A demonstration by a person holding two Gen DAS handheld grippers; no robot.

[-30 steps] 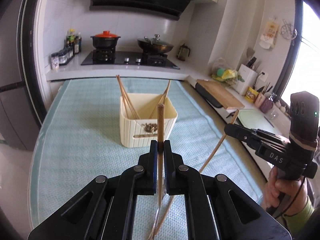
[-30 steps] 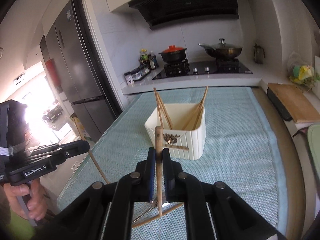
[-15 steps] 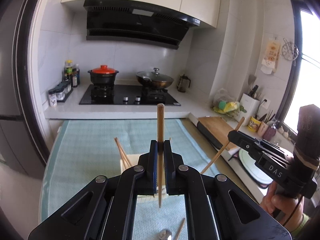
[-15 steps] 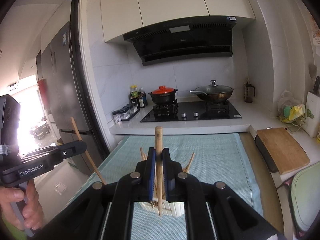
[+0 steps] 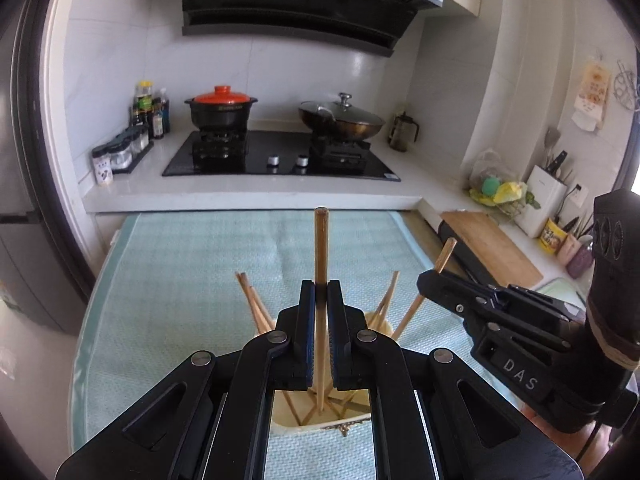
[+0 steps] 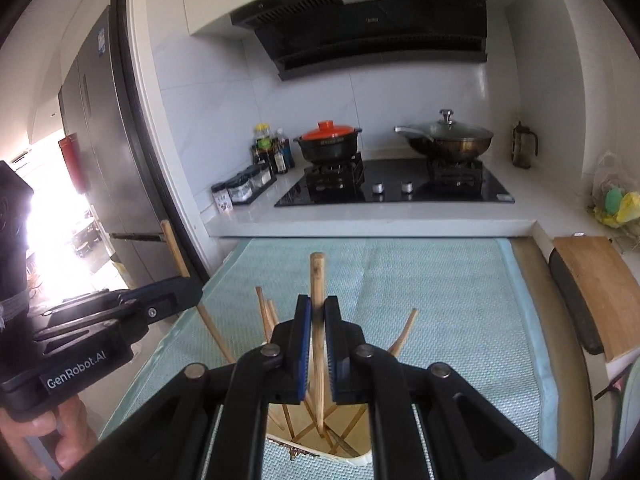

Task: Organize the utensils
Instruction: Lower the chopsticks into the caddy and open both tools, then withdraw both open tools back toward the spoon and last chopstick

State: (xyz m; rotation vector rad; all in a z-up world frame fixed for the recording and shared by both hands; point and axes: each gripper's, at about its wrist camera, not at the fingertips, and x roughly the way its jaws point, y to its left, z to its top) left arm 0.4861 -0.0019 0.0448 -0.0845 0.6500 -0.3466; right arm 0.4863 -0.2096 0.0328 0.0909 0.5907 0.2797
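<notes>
Both our chopsticks have travelled from short of the cream holder (image 5: 382,328) to right above it: left gripper (image 5: 320,312) clamps one chopstick (image 5: 320,248), right gripper (image 6: 317,322) another (image 6: 317,280), mid-worktop (image 5: 180,280). Next, we'd say, release.

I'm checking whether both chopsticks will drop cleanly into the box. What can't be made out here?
- Cream box: in both wrist views, mostly hidden behind the gripper bodies.
- Left gripper's chopstick: lower tip's place inside the box unclear.
- Right gripper's chopstick: the same.
- Box contents: only partly visible.
</notes>
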